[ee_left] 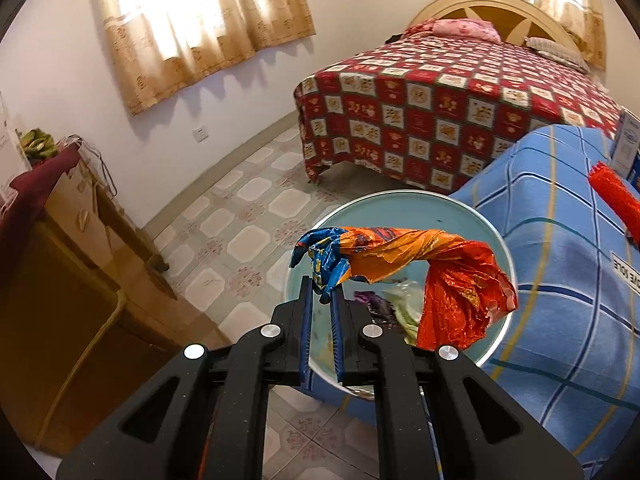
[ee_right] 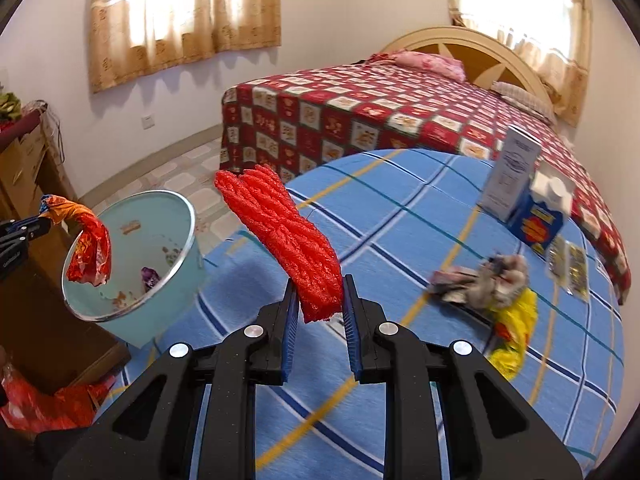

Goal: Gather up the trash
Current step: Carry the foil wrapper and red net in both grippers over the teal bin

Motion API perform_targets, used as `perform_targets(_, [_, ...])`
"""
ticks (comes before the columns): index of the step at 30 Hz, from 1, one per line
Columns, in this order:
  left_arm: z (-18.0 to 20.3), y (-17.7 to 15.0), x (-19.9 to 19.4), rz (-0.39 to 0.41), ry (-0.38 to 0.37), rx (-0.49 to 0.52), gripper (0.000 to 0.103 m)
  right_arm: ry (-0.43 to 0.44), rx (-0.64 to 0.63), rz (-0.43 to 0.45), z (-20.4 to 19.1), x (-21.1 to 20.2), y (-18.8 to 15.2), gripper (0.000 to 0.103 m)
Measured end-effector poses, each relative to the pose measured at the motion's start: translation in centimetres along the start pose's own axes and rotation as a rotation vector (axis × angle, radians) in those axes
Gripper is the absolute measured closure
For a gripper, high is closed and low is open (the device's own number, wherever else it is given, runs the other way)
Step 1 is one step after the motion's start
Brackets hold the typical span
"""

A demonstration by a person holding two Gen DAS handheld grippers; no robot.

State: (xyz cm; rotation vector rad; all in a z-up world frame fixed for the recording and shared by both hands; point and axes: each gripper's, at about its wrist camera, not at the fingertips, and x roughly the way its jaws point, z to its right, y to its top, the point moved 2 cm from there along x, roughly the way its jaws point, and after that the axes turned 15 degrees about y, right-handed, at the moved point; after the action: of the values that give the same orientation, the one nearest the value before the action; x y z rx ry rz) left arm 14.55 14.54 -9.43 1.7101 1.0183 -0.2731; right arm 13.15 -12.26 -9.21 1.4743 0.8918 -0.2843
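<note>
Trash: orange-blue foil wrapper (ee_left: 404, 264), light, crinkly, floppy; pinched at blue end by left gripper (ee_left: 322, 294), hung over bin mouth. Red foam net (ee_right: 286, 236), soft, springy, featherlight; clamped at lower end by right gripper (ee_right: 320, 304), above blue checked cloth (ee_right: 400, 208). Pale blue bin (ee_right: 176, 240): few scraps seen at bottom. More litter (ee_right: 486, 276) left on cloth beside carton (ee_right: 536, 224).

A glossy, crinkled foil wrapper (ee_left: 404, 258), a rough red foam net (ee_right: 284, 236) and a smooth plastic bin (ee_right: 176, 248) with a metal rim are seen.
</note>
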Motion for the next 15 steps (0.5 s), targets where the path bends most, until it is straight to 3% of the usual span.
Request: perform_targets(15, [-2.1, -0.3, 1.9, -0.024, 0.061, -0.023, 0.094, 0.043, -0.077, -0.028, -3.7, 3.3, 1.7, 0.081])
